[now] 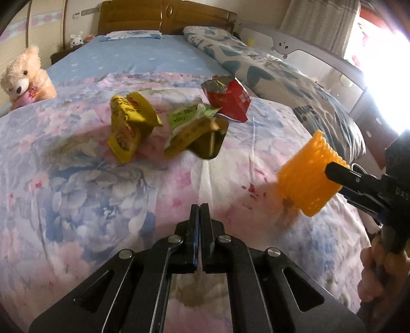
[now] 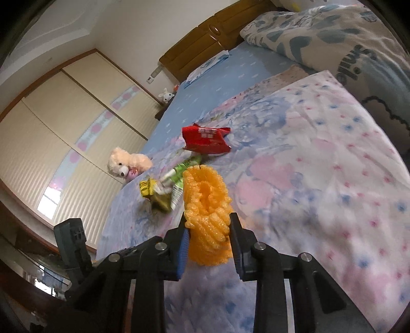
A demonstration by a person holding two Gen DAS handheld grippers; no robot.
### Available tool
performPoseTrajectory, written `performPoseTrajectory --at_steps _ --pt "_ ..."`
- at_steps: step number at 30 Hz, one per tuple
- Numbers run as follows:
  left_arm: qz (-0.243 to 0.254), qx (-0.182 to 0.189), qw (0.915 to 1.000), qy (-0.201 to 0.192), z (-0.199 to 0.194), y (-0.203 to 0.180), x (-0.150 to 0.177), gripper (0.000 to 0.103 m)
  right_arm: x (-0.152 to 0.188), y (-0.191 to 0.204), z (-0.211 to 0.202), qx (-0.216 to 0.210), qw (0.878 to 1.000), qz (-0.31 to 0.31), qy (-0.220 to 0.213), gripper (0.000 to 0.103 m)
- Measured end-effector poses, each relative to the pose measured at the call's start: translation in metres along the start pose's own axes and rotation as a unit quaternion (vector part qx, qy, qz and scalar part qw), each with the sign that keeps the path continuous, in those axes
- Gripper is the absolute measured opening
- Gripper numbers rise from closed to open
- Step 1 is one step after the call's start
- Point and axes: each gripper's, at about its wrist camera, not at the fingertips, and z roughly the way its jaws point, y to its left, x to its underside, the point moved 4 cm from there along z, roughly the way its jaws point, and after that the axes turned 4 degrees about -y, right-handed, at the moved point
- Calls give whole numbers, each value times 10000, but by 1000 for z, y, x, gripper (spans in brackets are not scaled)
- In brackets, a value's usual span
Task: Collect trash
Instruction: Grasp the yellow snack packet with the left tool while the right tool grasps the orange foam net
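Observation:
Several pieces of trash lie on the floral bedspread (image 1: 77, 179): a yellow wrapper (image 1: 130, 125), a green wrapper (image 1: 189, 128) and a red packet (image 1: 228, 98). My left gripper (image 1: 200, 207) is shut with nothing between its fingers, hovering over the bedspread in front of the wrappers. My right gripper (image 2: 207, 225) is shut on an orange foam net sleeve (image 2: 206, 205), lifted clear of the bed. From the left wrist view the orange foam net sleeve (image 1: 302, 176) hangs at the right in my right gripper (image 1: 334, 167). The red packet (image 2: 205, 139), green wrapper (image 2: 179, 176) and yellow wrapper (image 2: 148, 188) lie beyond it.
A cream teddy bear (image 1: 24, 76) sits at the bed's left edge. A folded blue-patterned quilt (image 1: 282, 76) lies along the right side, with a grey cot (image 1: 320, 59) behind it. The wooden headboard (image 1: 164, 18) is at the far end. Sliding wardrobe doors (image 2: 51, 143) stand left.

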Motion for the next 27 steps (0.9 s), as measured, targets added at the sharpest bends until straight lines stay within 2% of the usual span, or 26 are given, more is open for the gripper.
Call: performPoseTrajectory --at_steps 2,4,5,6,8,9,11,14,15,19,21,27 --pt "-45 -148 9999 -16 -3 3 -3 7 2 -3 -8 24 10000 -22 -15 29" --pt "-186 -319 9993 -76 -3 11 -10 25 5 -4 -16 32 10000 -41 -41 29" --pt "-289 -426 9986 -131 -3 17 -16 40 6 -5 -19 47 10000 -52 -64 29" --pt "-372 -493 9979 -180 -3 22 -20 45 7 -5 -23 54 9999 -63 -95 29" --pt "-556 -551 9966 -237 0 32 -32 46 9 -5 -29 64 9998 -79 -141 29" --pt "-676 -575 9958 -237 2 37 -38 53 9 -5 -30 68 9998 -80 -157 29" --pt "-883 -575 9939 -310 7 46 -52 58 10 -6 -33 62 9998 -42 -173 29" --pt "-1019 -709 9915 -379 17 53 -69 75 9 -7 -35 79 9998 -35 -186 29" --pt "-1020 -722 9914 -392 22 54 -73 76 9 -7 -35 93 9998 -34 -191 29" --pt "-924 -957 9906 -306 43 56 -82 73 9 -8 -36 106 9998 -24 -192 29" --pt "-862 -1015 9909 -195 51 59 -82 31 8 -9 -37 122 9997 -20 -193 29" --pt "-718 -1014 9918 -292 39 57 -73 24 7 -12 -42 157 9996 -9 -222 29"
